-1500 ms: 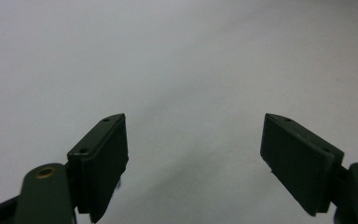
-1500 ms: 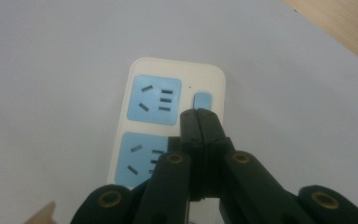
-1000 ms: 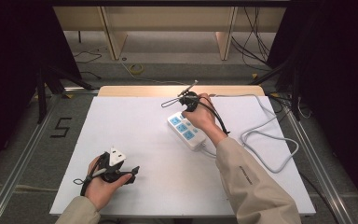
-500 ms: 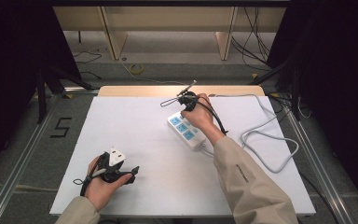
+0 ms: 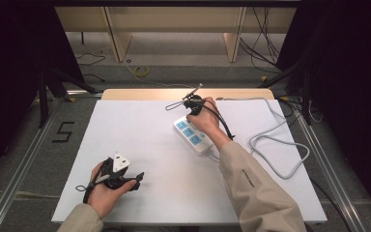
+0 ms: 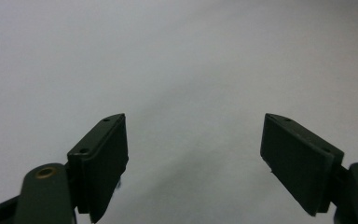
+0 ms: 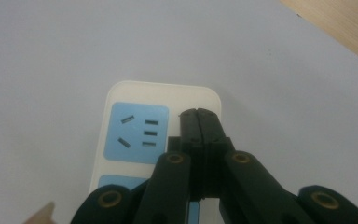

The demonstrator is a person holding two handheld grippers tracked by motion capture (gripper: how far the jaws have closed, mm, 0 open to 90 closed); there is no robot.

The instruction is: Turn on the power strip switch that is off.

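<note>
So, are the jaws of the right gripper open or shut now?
Shut. In the right gripper view, the right gripper has its two black jaws pressed together with no gap, nothing between them, above the far end of the power strip.

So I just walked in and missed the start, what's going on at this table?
A person is working with a claw in each hand over a white table. The right claw, jaws shut, rests over the far end of a white power strip with blue sockets, gripping nothing that shows. The left claw sits open near the front edge, with bare table between its jaws. The strip's cord loops to the right.
</note>
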